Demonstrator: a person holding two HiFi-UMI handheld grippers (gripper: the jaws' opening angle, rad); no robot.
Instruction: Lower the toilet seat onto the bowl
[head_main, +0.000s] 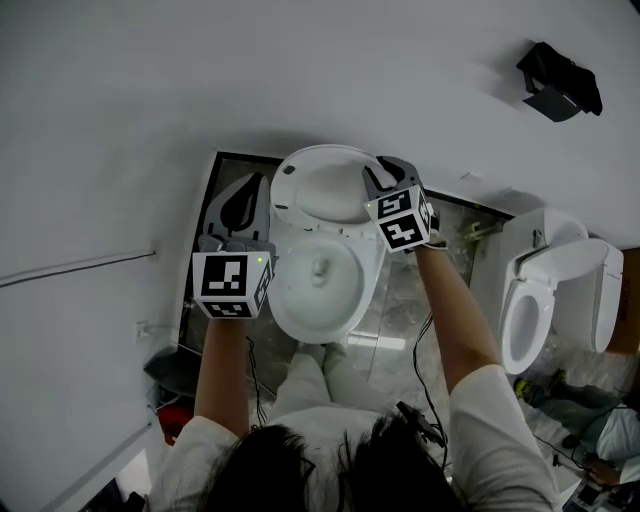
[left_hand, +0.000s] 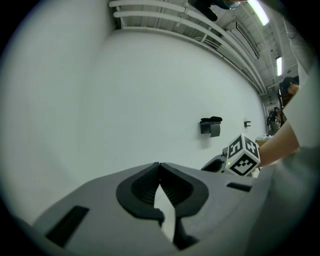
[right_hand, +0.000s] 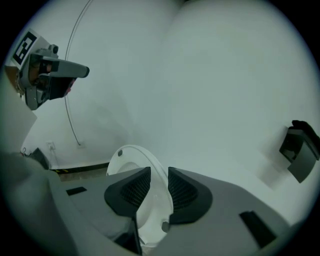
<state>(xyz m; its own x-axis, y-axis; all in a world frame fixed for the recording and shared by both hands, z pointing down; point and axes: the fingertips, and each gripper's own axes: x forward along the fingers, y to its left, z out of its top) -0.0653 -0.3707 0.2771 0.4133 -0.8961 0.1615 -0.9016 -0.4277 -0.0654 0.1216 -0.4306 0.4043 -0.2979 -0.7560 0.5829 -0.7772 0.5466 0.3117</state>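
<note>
Head view, contents as seen from above the person's head.

1. Toilet bowl (head_main: 298, 328): white, centre of the scene, standing on a dark polished floor (head_main: 400, 300) against a white wall (head_main: 300, 70). Its rim is uncovered.

2. Toilet seat (head_main: 315, 185): white, raised at the back of the bowl and leaning toward the wall, so not yet down on the bowl. I cannot tell from here whether a separate lid stands behind it.

3. Right gripper (head_main: 378, 172): at the upper right edge of the raised seat, pointing down at a slant. In the right gripper view its two ribbed pads stand either side of the seat's thin rim, which fills the gap between them; it appears clamped on the seat.

4. Left gripper (left_hand: 159, 167): held to the left of the bowl, near its rim and apart from the seat. In the left gripper view the jaw tips meet, with nothing between them, only bare wall beyond.

5. Marker cubes (head_main: 231, 284): one on each gripper, black and white squares, a small green light lit on each.

6. Second toilet (head_main: 555, 290): white, to the right, well apart from the first, its seat down.

7. Black holder (head_main: 558, 80): fixed on the wall, upper right.

8. Cable (head_main: 80, 265): a thin line running along the wall at the left.
</note>
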